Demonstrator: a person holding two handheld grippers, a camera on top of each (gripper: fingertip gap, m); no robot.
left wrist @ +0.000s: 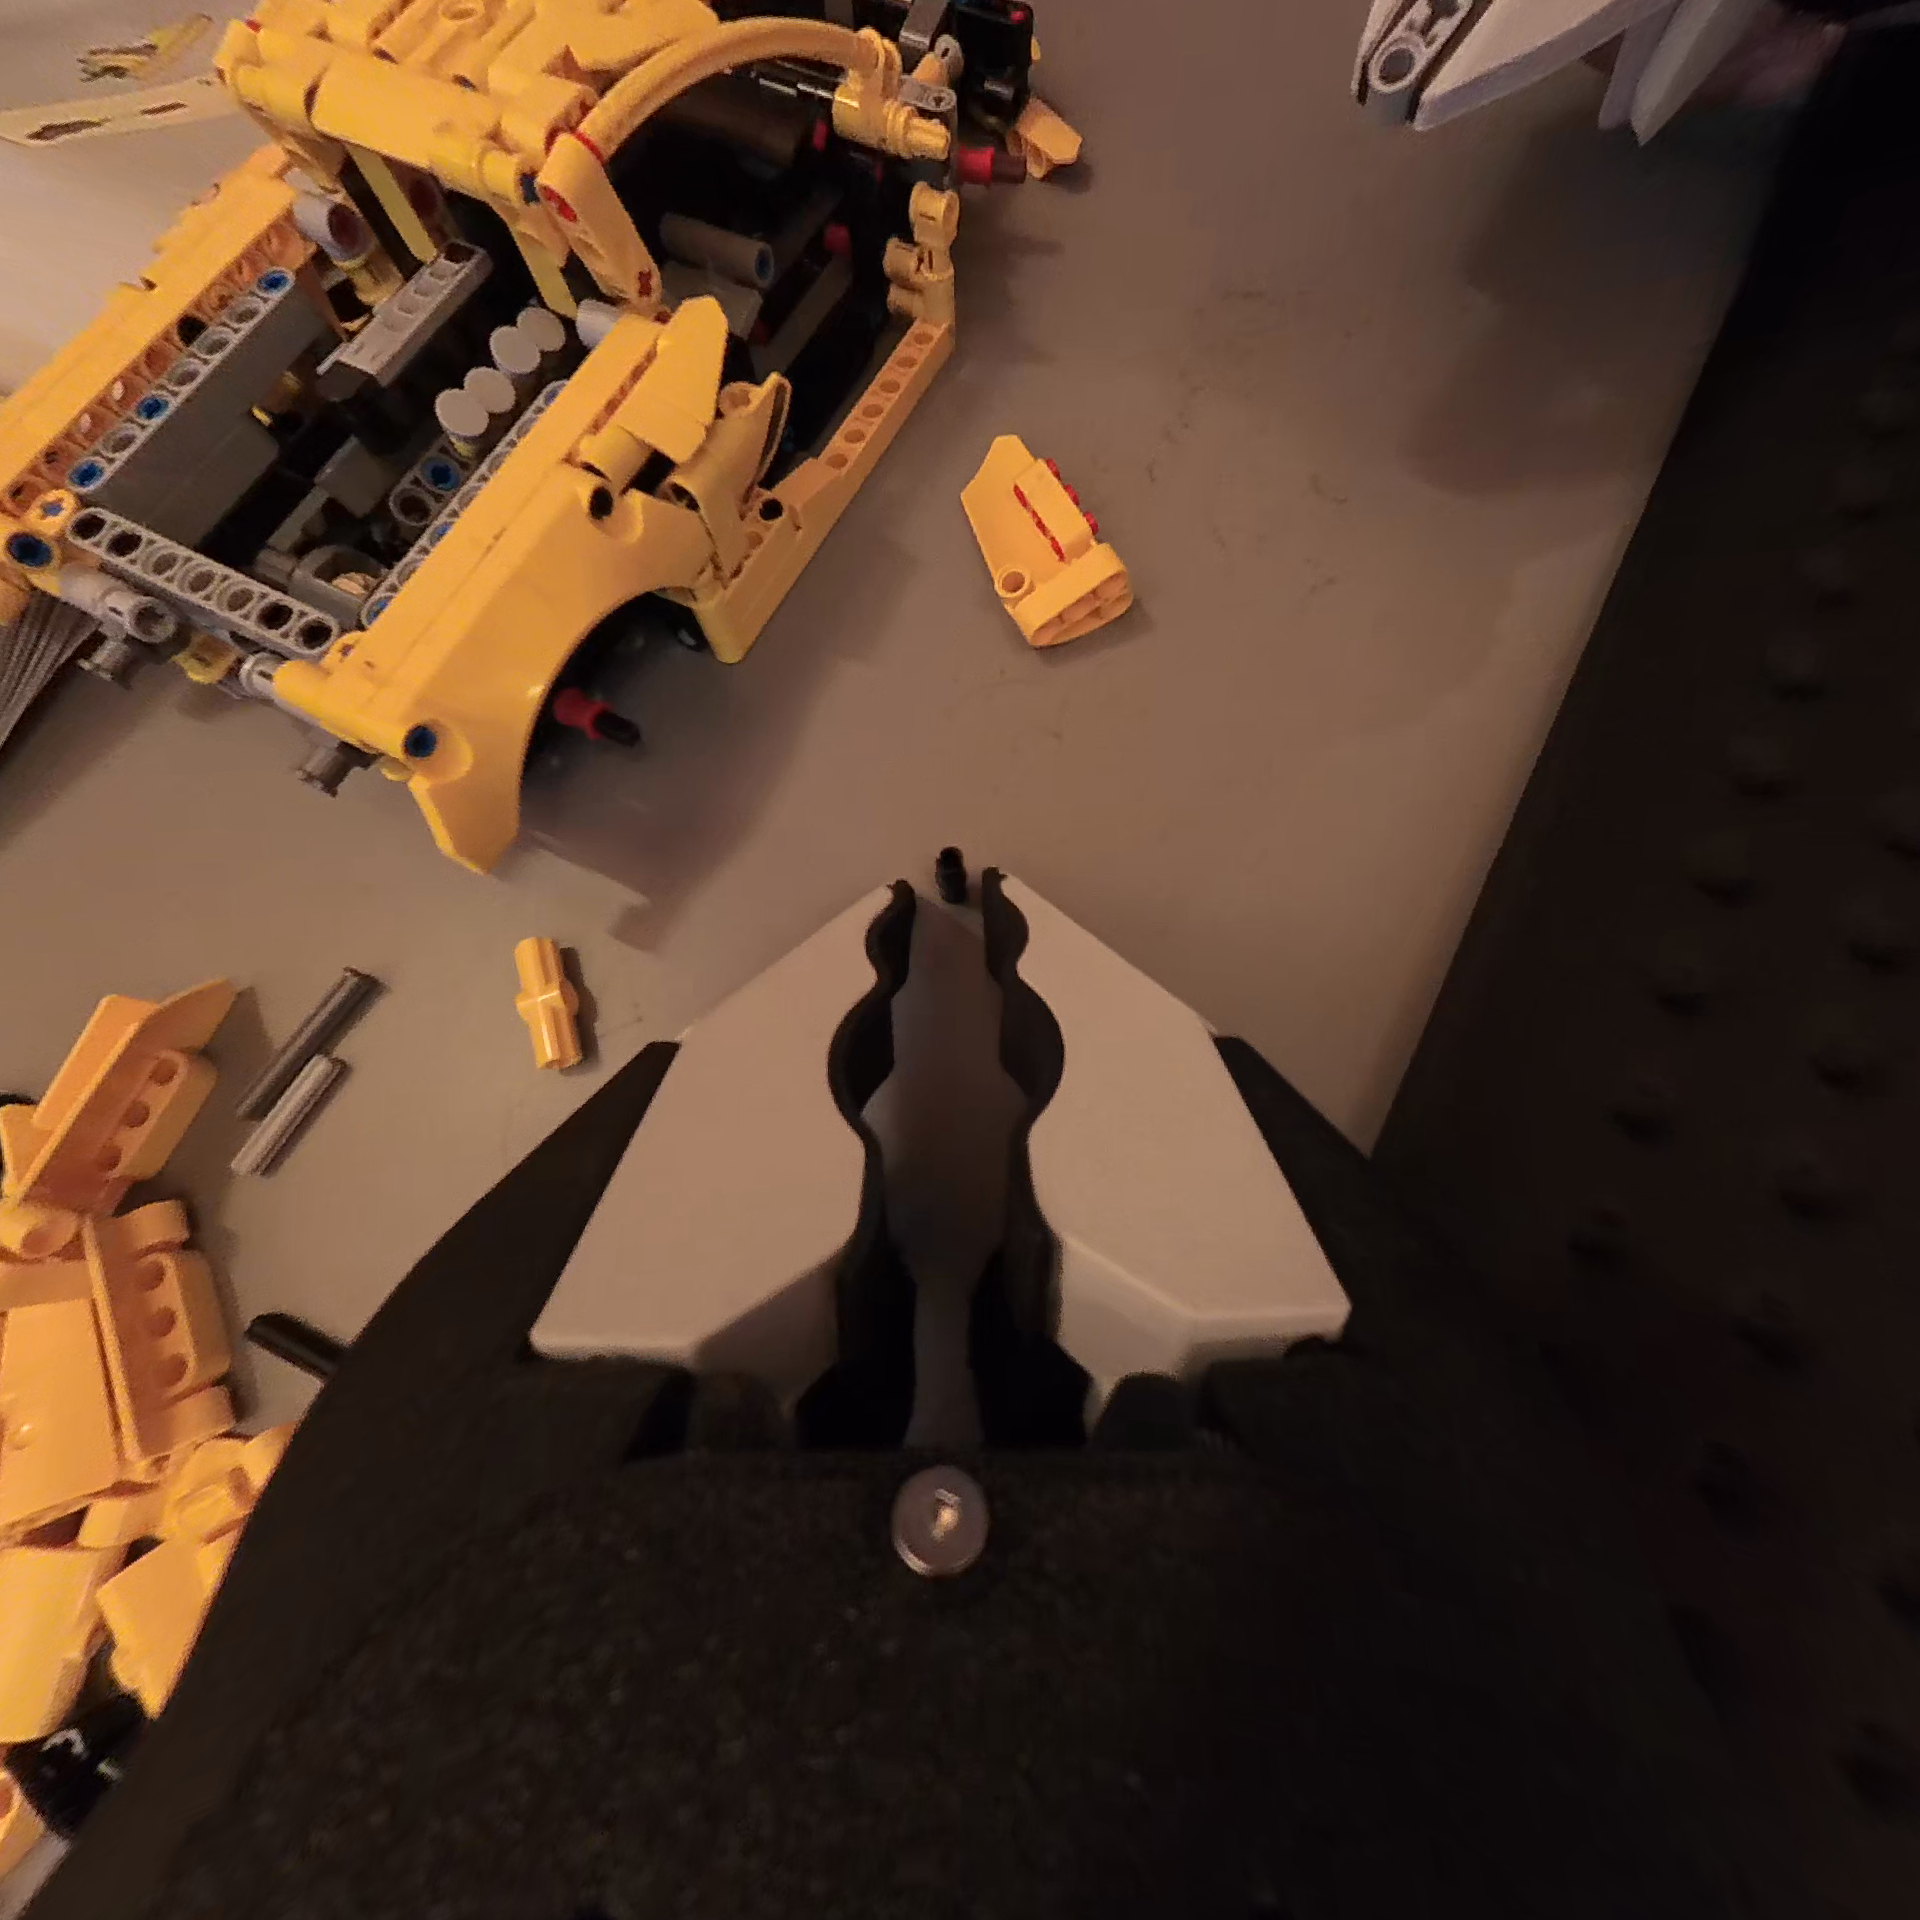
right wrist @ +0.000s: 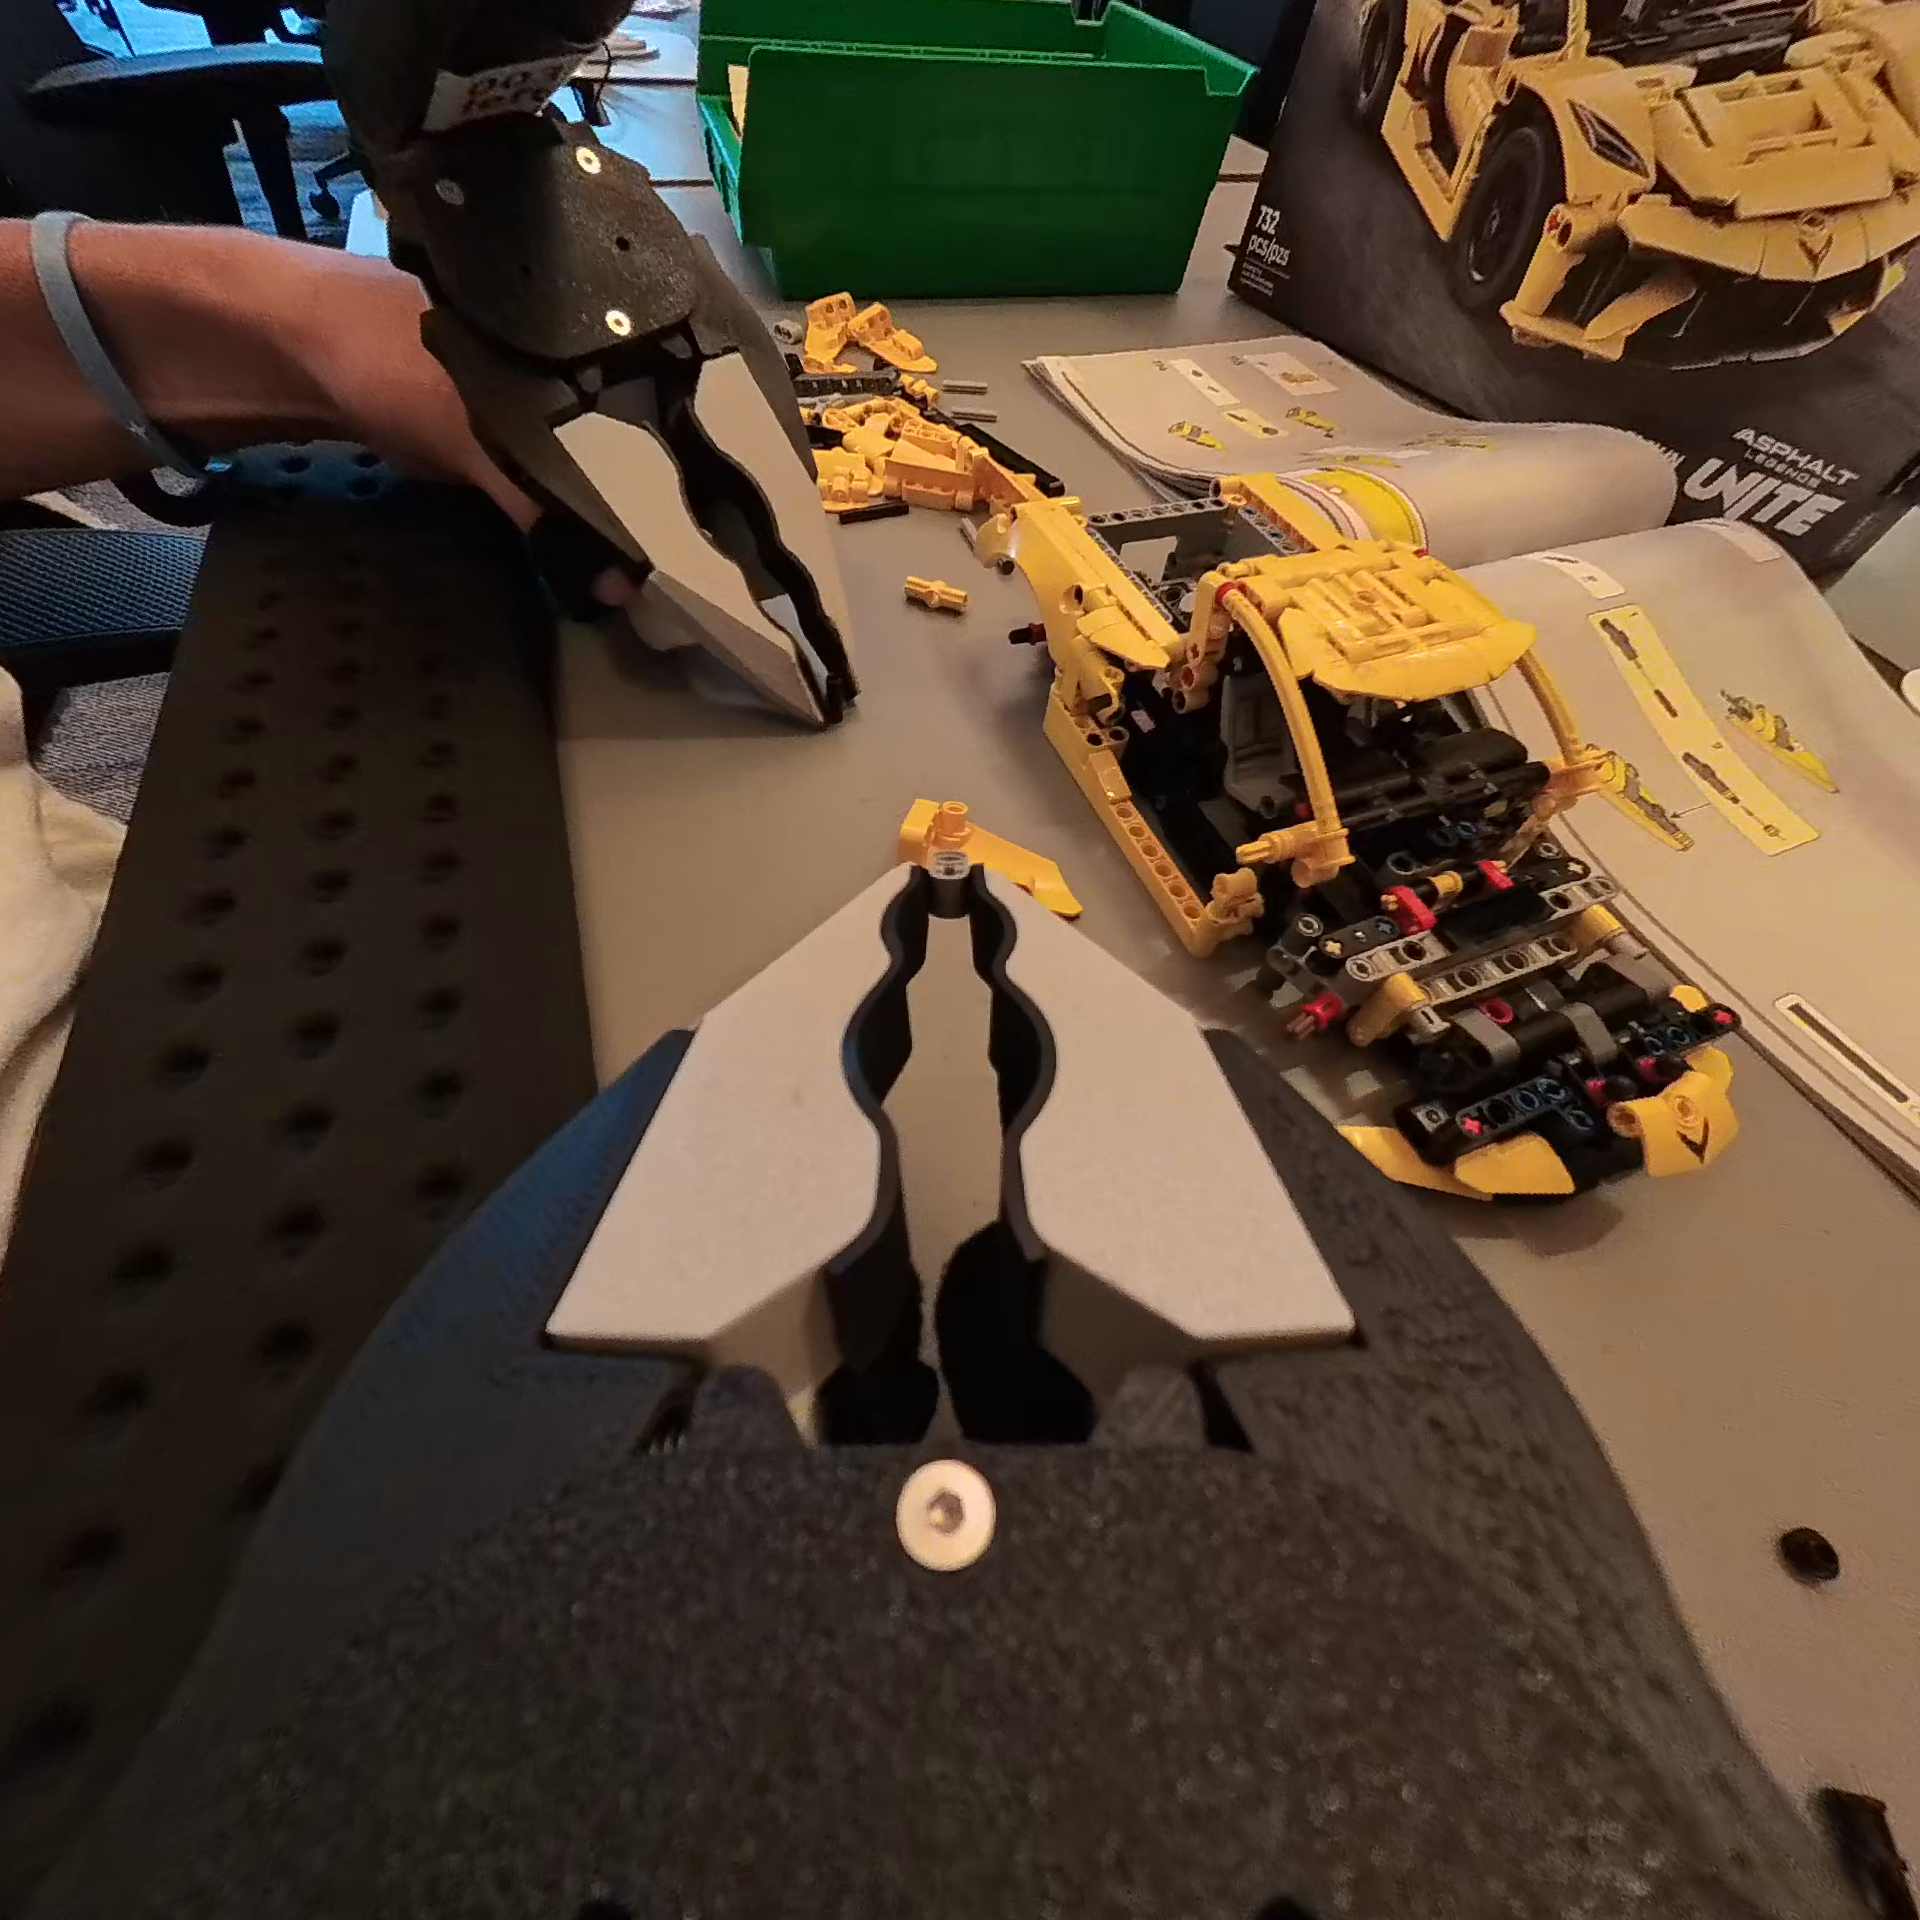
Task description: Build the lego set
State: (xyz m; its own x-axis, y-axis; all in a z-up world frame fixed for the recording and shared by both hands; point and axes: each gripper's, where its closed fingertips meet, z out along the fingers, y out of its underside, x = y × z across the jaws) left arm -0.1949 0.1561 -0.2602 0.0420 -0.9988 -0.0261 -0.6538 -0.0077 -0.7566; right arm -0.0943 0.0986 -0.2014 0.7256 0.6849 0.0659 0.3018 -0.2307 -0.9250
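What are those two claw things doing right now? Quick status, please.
Left gripper down at the table, small black pin at its tips, grip unclear. Right gripper shut on a black pin. Yellow car model half built; nothing blocking.

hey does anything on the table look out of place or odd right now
Nothing looks damaged. One yellow panel piece lies alone on the table, apart from the loose parts pile and the half-built car, which has no wheels fitted.

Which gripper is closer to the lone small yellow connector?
Left. The left gripper is just beside the yellow connector; the right gripper, holding a small black piece, is farther back.
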